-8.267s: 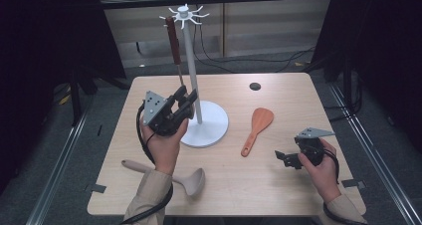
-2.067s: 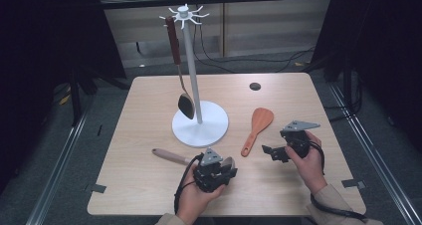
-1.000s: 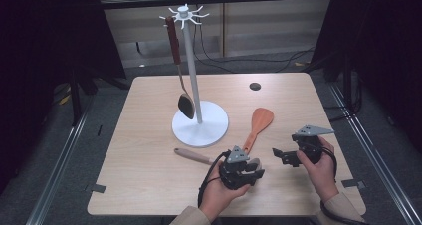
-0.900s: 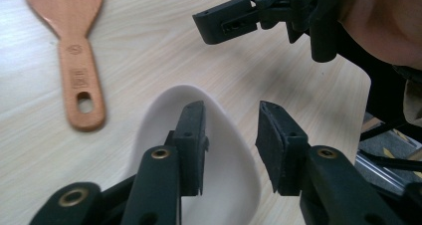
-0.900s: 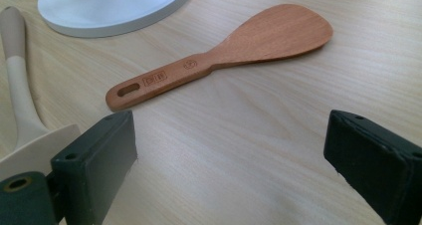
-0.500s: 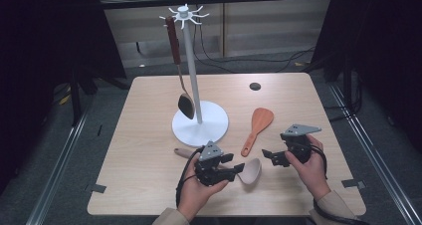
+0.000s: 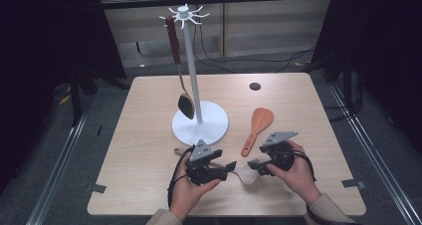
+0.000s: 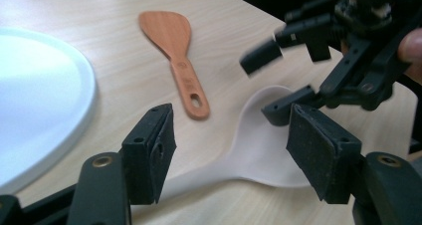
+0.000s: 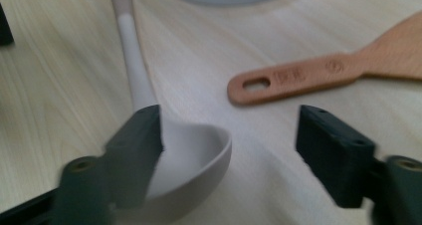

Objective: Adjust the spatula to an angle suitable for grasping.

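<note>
- While lying low in the frame's centre, pale beige plastic ladle (image 7: 245,172) between left gripper (image 7: 230,166) and right gripper (image 7: 255,166).
- Both tongs spread wide, gripping nothing.

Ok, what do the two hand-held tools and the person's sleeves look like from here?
Both are black, skeletal frames. The left tool and right tool each carry a grey three-cornered plate on top and end in two flat, rectangular black pads with brass-coloured pivot screws. A black cable loops from the left one. The sleeves are beige.
</note>
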`<state>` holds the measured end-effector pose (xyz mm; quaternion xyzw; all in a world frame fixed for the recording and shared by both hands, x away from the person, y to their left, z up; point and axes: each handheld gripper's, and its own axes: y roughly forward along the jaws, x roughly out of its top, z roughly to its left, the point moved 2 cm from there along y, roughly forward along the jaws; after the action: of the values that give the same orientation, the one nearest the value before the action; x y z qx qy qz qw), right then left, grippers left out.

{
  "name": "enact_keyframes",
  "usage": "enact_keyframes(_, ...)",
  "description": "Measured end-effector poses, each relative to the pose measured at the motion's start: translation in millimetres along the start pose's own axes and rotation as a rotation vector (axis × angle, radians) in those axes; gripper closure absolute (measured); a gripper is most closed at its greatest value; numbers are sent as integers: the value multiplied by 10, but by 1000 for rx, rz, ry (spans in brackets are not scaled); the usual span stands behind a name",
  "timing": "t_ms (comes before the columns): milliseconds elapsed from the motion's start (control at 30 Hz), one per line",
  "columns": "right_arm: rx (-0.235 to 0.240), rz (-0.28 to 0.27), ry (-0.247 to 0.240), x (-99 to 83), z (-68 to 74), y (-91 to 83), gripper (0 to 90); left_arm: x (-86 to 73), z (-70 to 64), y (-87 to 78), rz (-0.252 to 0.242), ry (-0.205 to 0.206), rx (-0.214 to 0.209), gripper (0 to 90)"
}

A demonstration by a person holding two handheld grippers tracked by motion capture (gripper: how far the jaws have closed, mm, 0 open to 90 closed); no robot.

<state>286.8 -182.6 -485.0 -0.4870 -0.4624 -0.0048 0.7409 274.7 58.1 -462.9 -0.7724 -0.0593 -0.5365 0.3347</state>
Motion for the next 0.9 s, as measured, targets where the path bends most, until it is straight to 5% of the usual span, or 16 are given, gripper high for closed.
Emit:
enact_keyframes(233,40,30,110,3,-29,-51,626,11,44,-36,-10,-8,19,352)
enact_keyframes(367,15,49,88,26,-25,-72,732,23,37,-33,-17,0,15,351)
enact_keyframes(400,41,28,82,30,-47,-94,765,28,34,-35,-22,1,14,351)
enact_keyframes(567,66,23,95,6,-89,-141,759,23,51,-43,-20,-3,19,350)
enact_keyframes(733,15,57,126,-18,-40,-82,446,21,42,-23,-19,-1,15,349)
enact_keyframes(833,41,91,160,-42,-49,-26,497,28,30,-23,-21,4,15,349)
enact_keyframes(900,87,100,166,-57,-31,8,652,29,33,-27,-24,2,12,349)
